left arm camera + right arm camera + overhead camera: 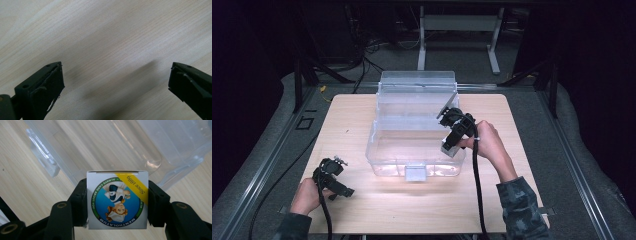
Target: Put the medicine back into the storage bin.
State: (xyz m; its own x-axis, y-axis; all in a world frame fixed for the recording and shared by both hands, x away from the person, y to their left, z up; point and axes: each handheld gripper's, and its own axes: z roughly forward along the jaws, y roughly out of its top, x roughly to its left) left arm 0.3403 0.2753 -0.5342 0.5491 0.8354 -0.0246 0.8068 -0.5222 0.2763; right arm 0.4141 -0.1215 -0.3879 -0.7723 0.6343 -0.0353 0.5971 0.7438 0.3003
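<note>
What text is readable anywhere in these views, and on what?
"MENTHOLATUM": upside down on the round logo of the small white box clamped in the right gripper.
"ALWAYS CARE ABOUT YOU": green ring of that logo; its last letters run under the stripe.
"Since 1889": yellow diagonal stripe on the same box.
Clear plastic bin, table, left gripper: no text.

A lab or test bay: a bare wooden table on grey carpet, dark curtains at 9 and 3 o'clock, cables and a metal stand on the floor at 12 o'clock
</note>
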